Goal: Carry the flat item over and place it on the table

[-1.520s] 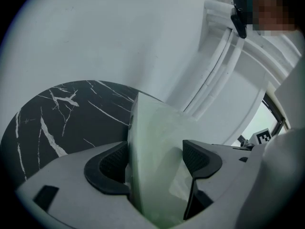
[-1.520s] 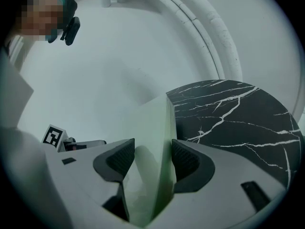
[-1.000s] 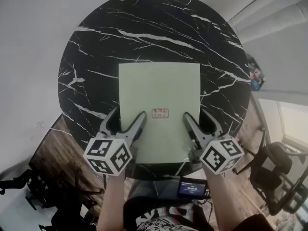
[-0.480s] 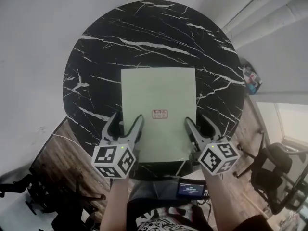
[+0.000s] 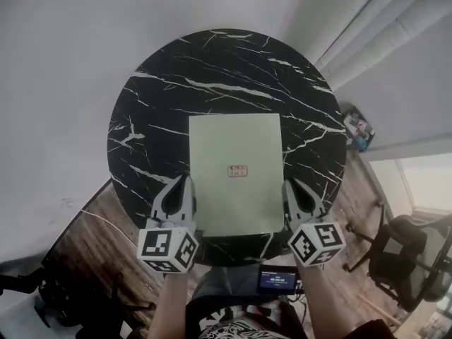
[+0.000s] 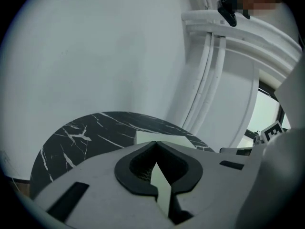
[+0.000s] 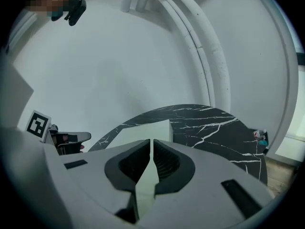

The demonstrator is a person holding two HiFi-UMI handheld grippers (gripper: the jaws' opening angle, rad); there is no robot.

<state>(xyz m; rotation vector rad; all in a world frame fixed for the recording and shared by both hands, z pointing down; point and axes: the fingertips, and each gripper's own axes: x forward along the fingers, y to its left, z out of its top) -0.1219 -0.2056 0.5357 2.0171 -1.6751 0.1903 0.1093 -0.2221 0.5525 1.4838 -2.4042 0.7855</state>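
A pale green flat sheet [image 5: 234, 143] with a small red label lies on the round black marble table [image 5: 159, 104]. My left gripper [image 5: 183, 188] hangs just off the sheet's near left corner. My right gripper [image 5: 292, 189] hangs off its near right corner. Both have just been closing and are now shut, with nothing between the jaws. In the left gripper view the closed left gripper [image 6: 155, 146] points over the sheet [image 6: 164, 140]. In the right gripper view the right gripper [image 7: 151, 143] does the same, with the sheet [image 7: 148, 129] beyond.
The table [image 7: 214, 128] stands by a white wall with pipes [image 5: 367, 27]. Below it lies a wooden floor [image 5: 92, 232], with dark chairs [image 5: 409, 242] at the right and small items [image 5: 357, 129] beside the wall. A small screen device [image 5: 278, 279] sits at the person's waist.
Both grippers were open, with their inner jaws over the sheet's near end. They have closed, drawn back toward the near edge and risen. The sheet stays on the table.
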